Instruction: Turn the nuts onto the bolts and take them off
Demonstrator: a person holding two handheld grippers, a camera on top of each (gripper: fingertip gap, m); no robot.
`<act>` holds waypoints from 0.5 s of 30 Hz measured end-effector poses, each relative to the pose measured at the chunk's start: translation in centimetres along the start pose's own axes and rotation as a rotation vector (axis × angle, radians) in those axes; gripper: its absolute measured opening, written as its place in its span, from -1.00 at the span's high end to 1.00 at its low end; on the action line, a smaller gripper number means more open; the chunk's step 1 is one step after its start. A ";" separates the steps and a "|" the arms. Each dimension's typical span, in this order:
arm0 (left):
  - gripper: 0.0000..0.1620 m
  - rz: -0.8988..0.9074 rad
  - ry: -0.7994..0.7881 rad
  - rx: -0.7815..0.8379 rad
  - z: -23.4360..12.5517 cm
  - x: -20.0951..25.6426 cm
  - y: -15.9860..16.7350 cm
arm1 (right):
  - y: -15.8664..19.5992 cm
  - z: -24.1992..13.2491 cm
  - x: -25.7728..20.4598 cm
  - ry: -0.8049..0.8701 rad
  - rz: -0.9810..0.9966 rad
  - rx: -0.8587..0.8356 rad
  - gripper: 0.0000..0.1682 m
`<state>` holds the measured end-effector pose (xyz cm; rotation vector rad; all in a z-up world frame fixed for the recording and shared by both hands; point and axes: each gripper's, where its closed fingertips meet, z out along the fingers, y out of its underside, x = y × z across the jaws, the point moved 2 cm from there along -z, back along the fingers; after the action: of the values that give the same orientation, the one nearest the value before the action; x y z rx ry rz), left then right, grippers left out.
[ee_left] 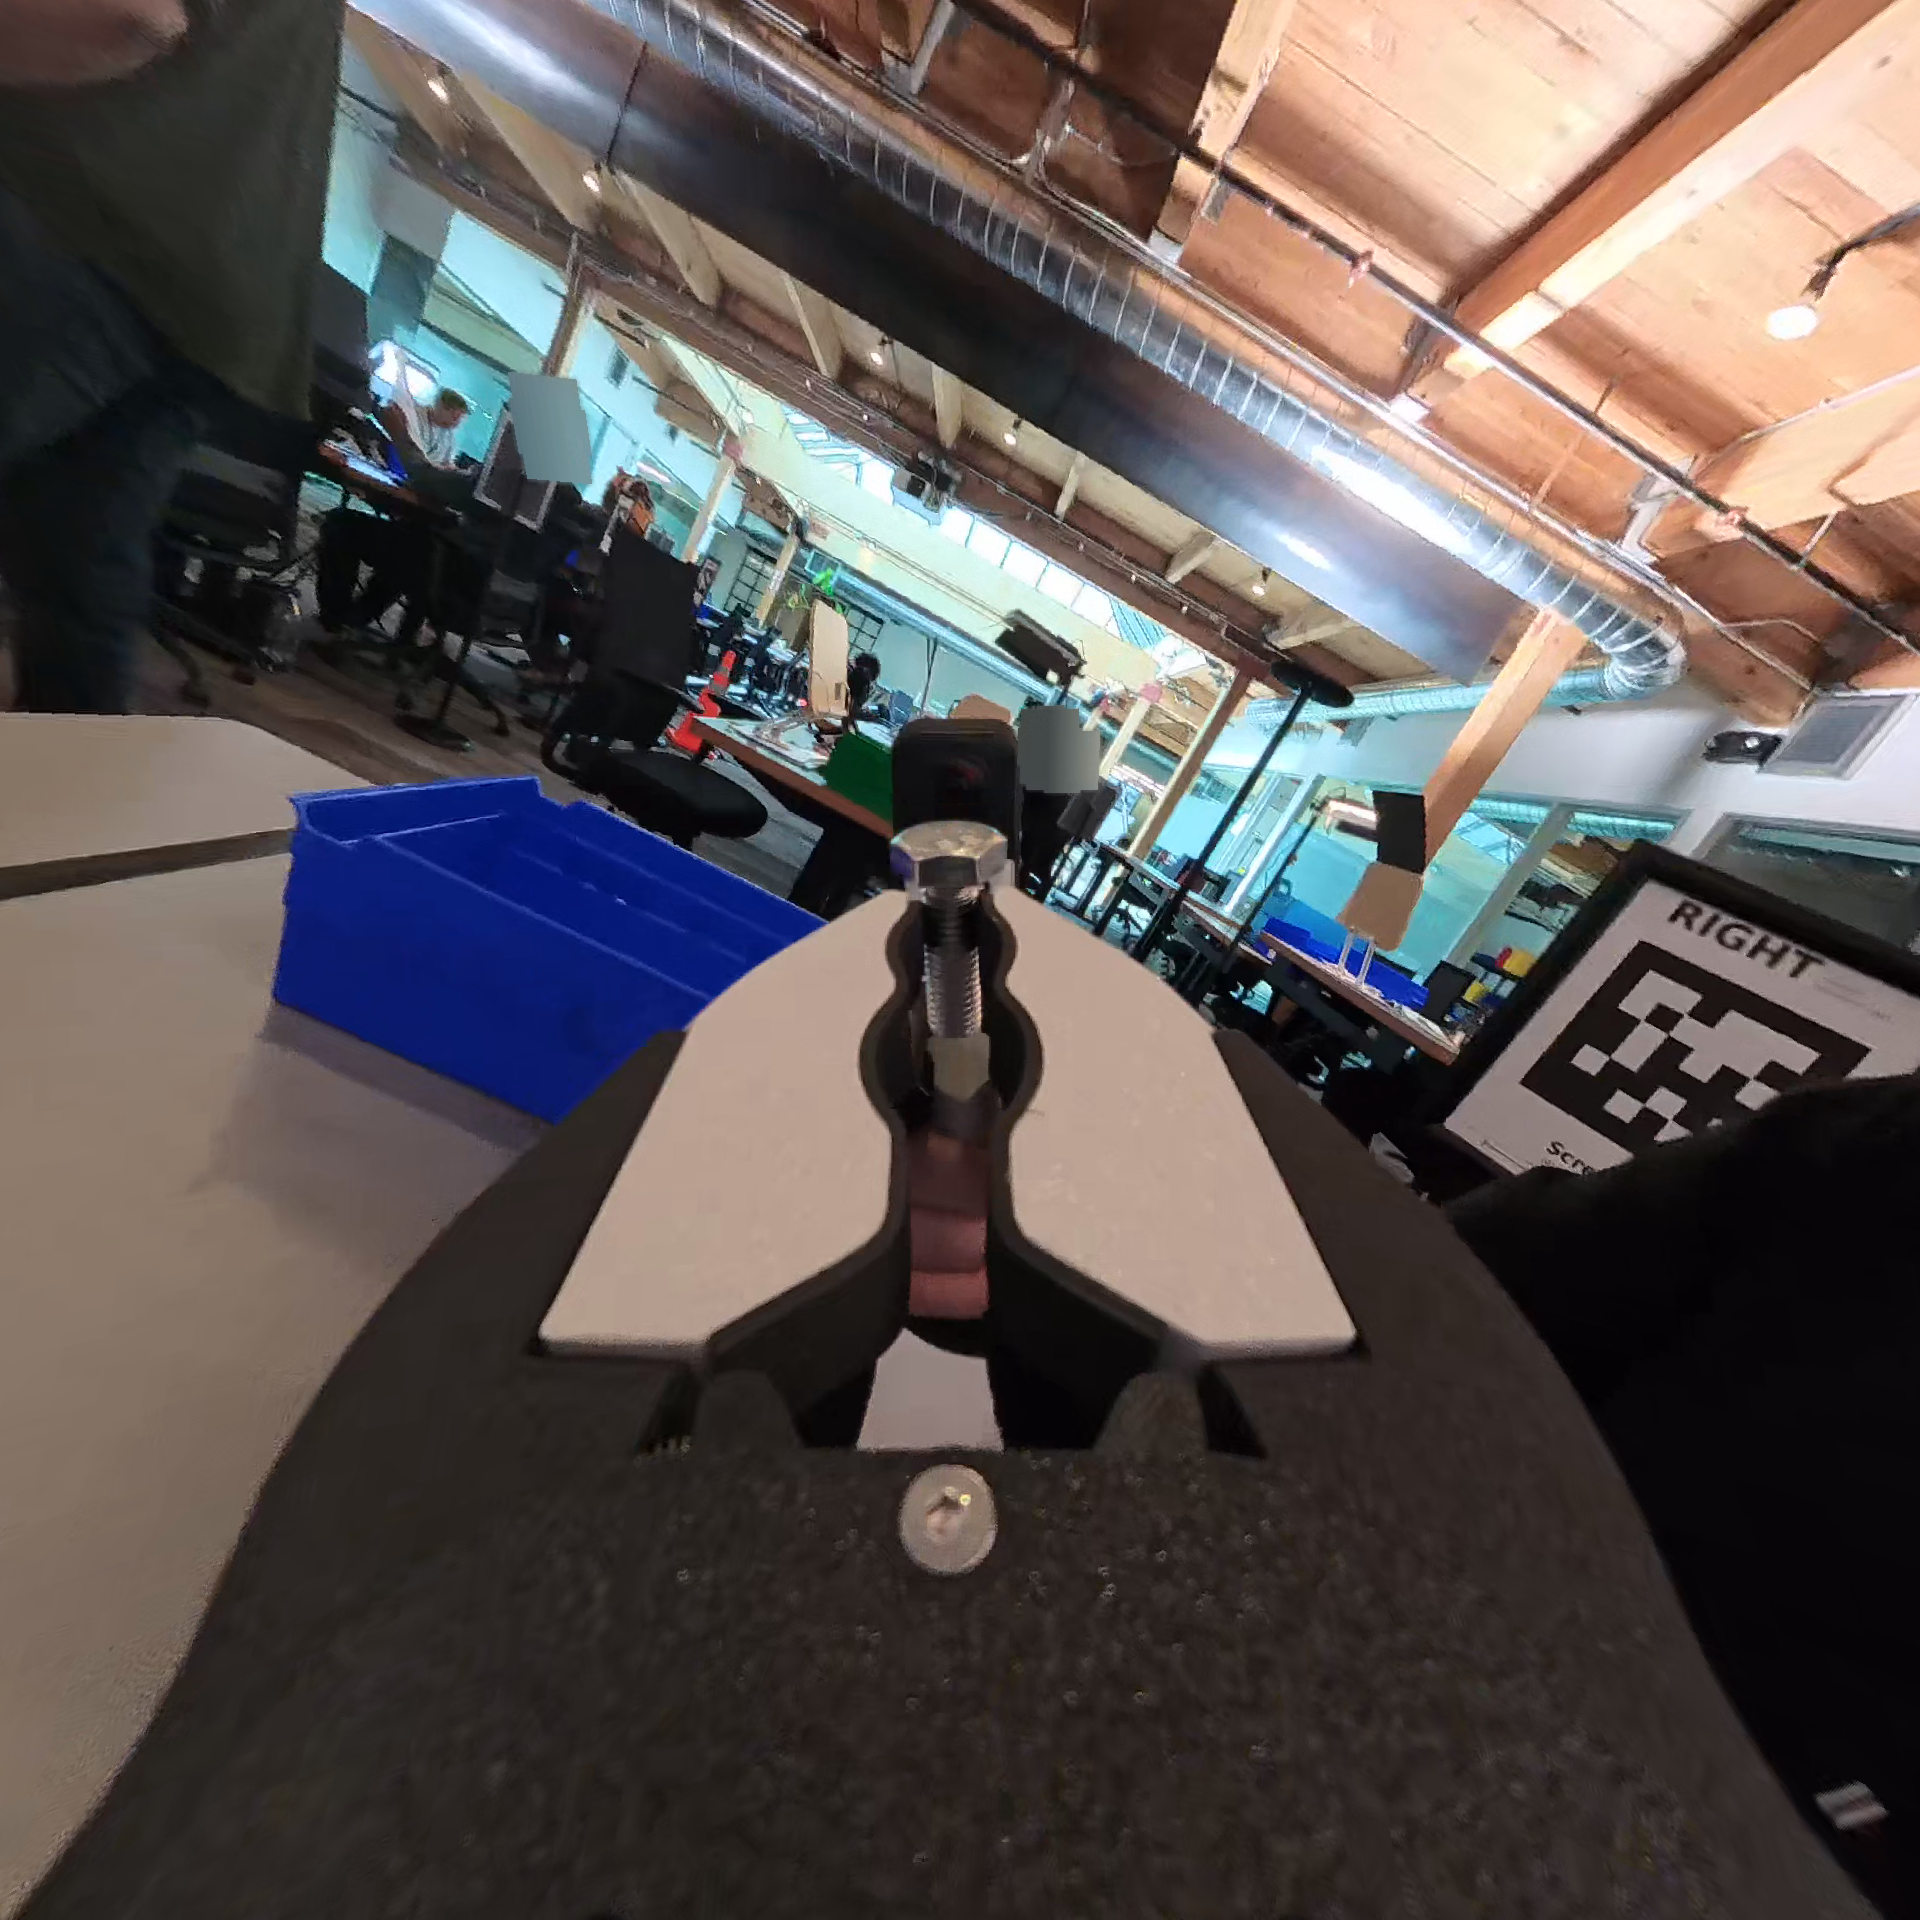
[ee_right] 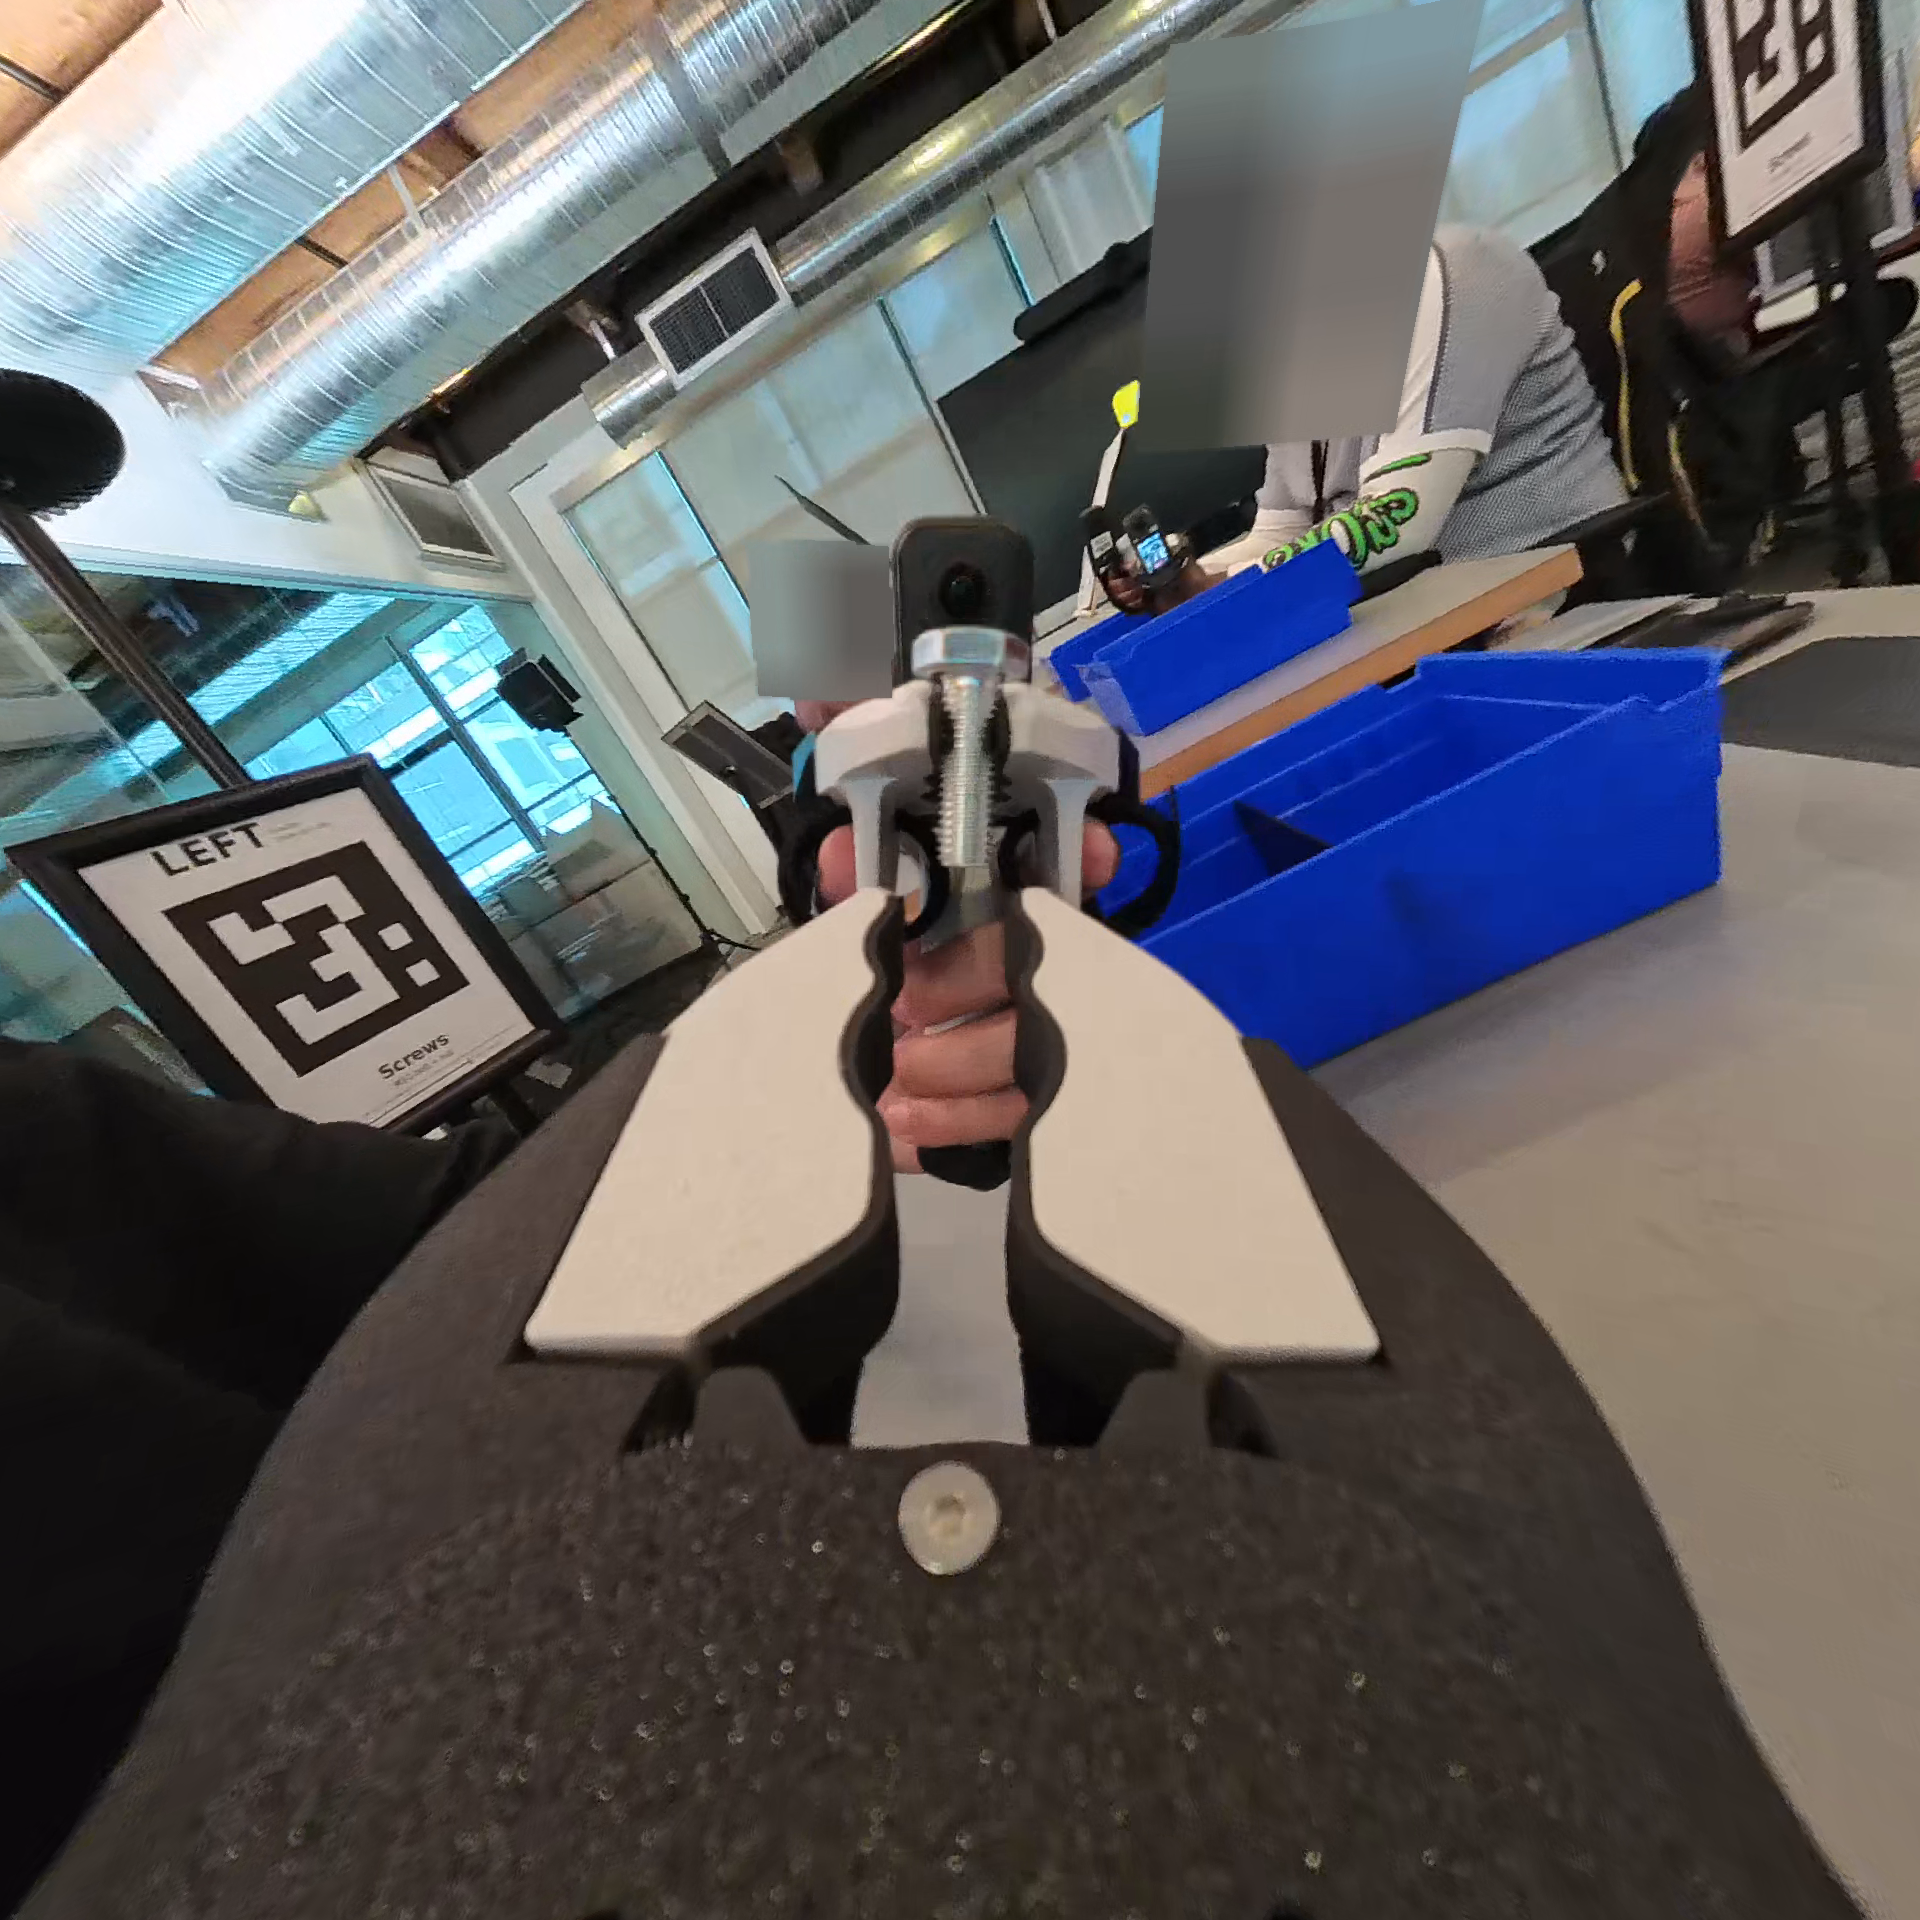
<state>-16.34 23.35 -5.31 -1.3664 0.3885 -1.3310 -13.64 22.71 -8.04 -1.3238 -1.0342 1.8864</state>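
While the bolt (ee_left: pixel 951 935) stands head-up, clamped by its threaded shank between the left gripper (ee_left: pixel 951 971) fingers, a nut (ee_left: pixel 954 1065) sits low on the thread. The right gripper (ee_right: pixel 951 940) faces it, fingers nearly closed on that nut, though I cannot tell if they grip. Behind lies a blue bin (ee_right: pixel 1455 831) on the grey table (ee_right: pixel 1610 1195); a hand (ee_right: pixel 951 1081) clasps the left handle.

I see a silver hex-head steel bolt (ee_left: pixel 951 935) upright, head up, threaded shank down. A small pale hex nut (ee_left: pixel 954 1070) sits on the lower threads.
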 end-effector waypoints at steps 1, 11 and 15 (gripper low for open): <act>0.89 0.012 0.002 0.010 0.2 0.0 0.3 | 0.2 0.0 0.0 -0.007 0.018 -0.003 0.77; 0.88 -0.023 -0.015 -0.041 0.9 -1.4 2.6 | 0.7 -0.9 1.5 0.073 0.017 0.009 0.89; 0.41 -0.025 -0.044 -0.096 0.0 -1.7 1.7 | 1.1 -1.3 1.7 0.086 -0.001 -0.013 0.89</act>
<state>-16.09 24.23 -7.58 -1.4824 0.4115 -1.3143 -13.01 23.90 -10.00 -1.3988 -1.0046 1.8085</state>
